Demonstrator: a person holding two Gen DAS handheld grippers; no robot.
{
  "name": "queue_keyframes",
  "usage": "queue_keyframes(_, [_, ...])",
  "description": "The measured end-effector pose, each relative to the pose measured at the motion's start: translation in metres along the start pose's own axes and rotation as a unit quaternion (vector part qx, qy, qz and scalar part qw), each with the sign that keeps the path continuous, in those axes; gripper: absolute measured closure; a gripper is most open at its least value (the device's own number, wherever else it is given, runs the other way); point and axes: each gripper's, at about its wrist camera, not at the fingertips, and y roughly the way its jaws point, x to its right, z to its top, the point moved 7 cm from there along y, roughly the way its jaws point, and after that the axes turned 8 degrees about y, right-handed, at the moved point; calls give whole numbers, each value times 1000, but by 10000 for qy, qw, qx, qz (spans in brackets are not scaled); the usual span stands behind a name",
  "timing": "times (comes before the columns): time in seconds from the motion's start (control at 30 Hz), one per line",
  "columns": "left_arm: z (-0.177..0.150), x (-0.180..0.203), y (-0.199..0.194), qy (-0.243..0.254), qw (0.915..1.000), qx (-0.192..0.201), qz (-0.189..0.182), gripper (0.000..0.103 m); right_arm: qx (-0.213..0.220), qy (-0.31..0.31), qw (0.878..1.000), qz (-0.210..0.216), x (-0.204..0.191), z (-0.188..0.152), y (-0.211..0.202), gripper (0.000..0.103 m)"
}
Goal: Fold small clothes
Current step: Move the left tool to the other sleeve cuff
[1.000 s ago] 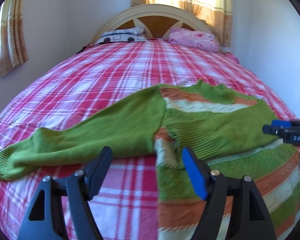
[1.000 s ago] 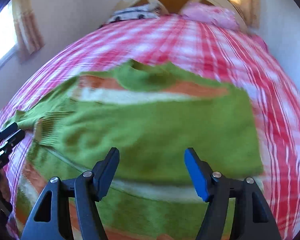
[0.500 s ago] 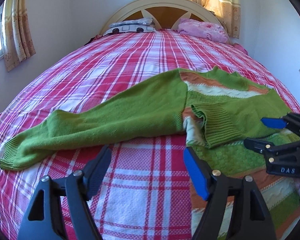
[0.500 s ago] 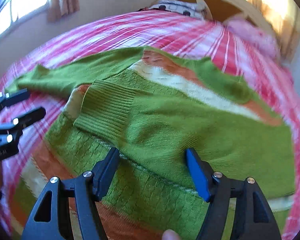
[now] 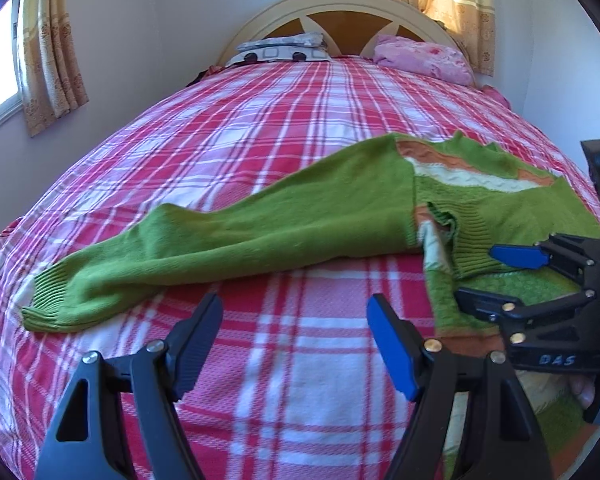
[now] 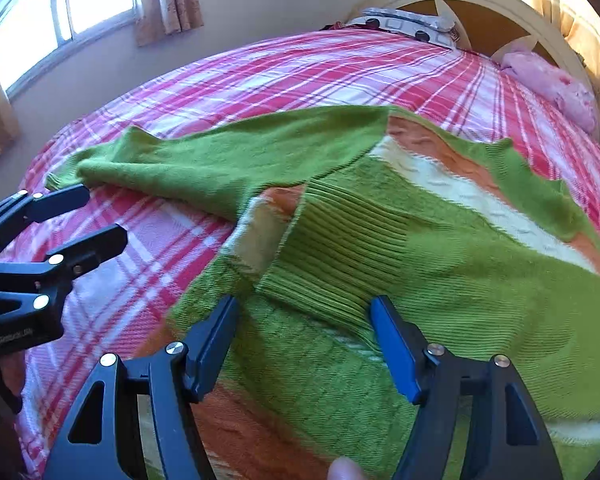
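Across the lower half of the left wrist view, a green sweater with orange and cream stripes lies flat on a red-and-white plaid bed, its neck toward the upper right and one long sleeve stretched toward the lower left, the other sleeve folded over the body. The left claw hangs wide open over bare plaid, empty, while the right claw is open over the folded cuff, gripping nothing. A cream headboard, pillows and curtained windows fill the top.

Plaid bed — arched headboard, sunlit curtains.
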Motion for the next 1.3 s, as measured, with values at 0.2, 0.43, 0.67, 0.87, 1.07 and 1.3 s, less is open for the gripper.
queue_keyframes(0.2, [-9,-21,-3,-67,9998,-37,203,26,148,-13,9999,34,0,-4,-2,33])
queue_keyframes(0.43, [-20,-105,-15,-559,9937,-30,975,26,172,37,9998,33,3,-5,-2,32])
queue_keyframes(0.67, [-50,-200,-20,-1645,9736,-163,1573,26,209,83,9997,94,5,-5,-1,32])
queue_keyframes(0.87, [-70,-232,-10,-2388,9612,-191,1366,26,228,75,9997,84,4,-6,-2,32])
queue_keyframes(1.07, [-72,-238,12,-3192,9458,-80,594,41,257,59,9996,52,4,-6,-2,32])
queue_keyframes(1.3, [-70,-241,20,-3303,9429,-26,424,92,266,59,9996,53,4,-6,-3,32])
